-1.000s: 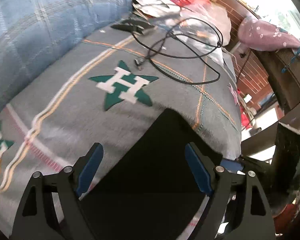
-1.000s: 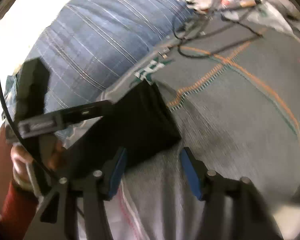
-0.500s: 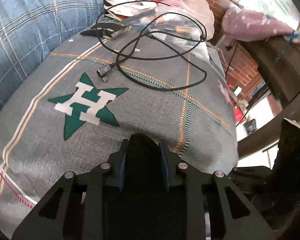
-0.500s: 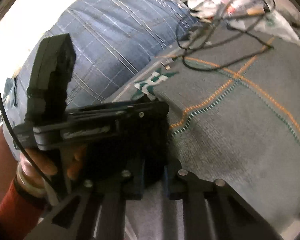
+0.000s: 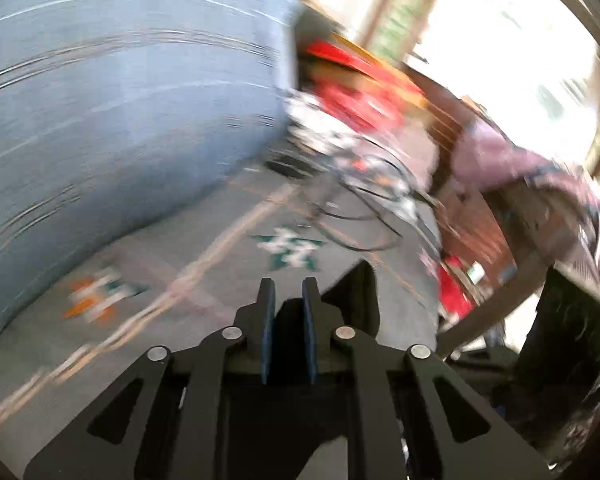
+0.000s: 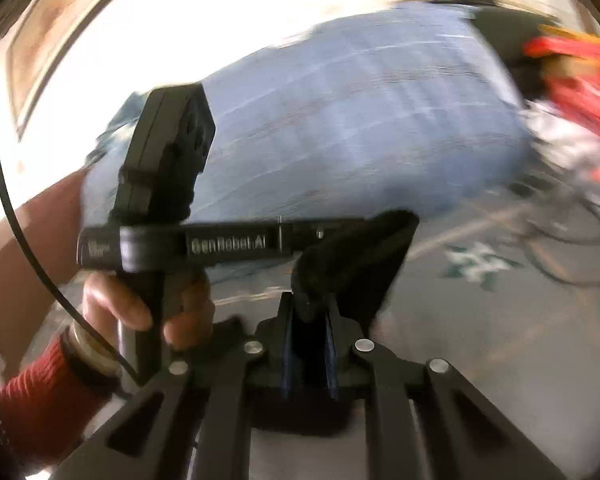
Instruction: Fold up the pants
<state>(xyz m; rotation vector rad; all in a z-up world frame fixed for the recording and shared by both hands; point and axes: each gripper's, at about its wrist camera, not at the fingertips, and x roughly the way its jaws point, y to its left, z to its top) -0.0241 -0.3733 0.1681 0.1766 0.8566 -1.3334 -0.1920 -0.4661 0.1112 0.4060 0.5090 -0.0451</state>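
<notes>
The black pants (image 5: 358,300) are pinched at their top edge by both grippers and lifted off the bed. My left gripper (image 5: 287,292) is shut on the black fabric, which bunches between and to the right of its blue pads. My right gripper (image 6: 308,308) is shut on the same pants (image 6: 356,264), with a dark fold rising above its fingers. The left gripper's body (image 6: 188,244) and the hand holding it show in the right wrist view, close on the left. Both views are motion-blurred.
A grey blanket with green star-and-H marks (image 5: 292,252) covers the bed. A big blue plaid cushion (image 5: 112,120) lies along the left. Black cables (image 5: 364,216), red bags (image 5: 352,92) and clutter sit at the far end. A pink garment (image 5: 500,160) hangs on wooden furniture at right.
Both grippers closed on the pants' edge and have now lifted it up off the blanket; the cameras tilted upward and the views blurred.
</notes>
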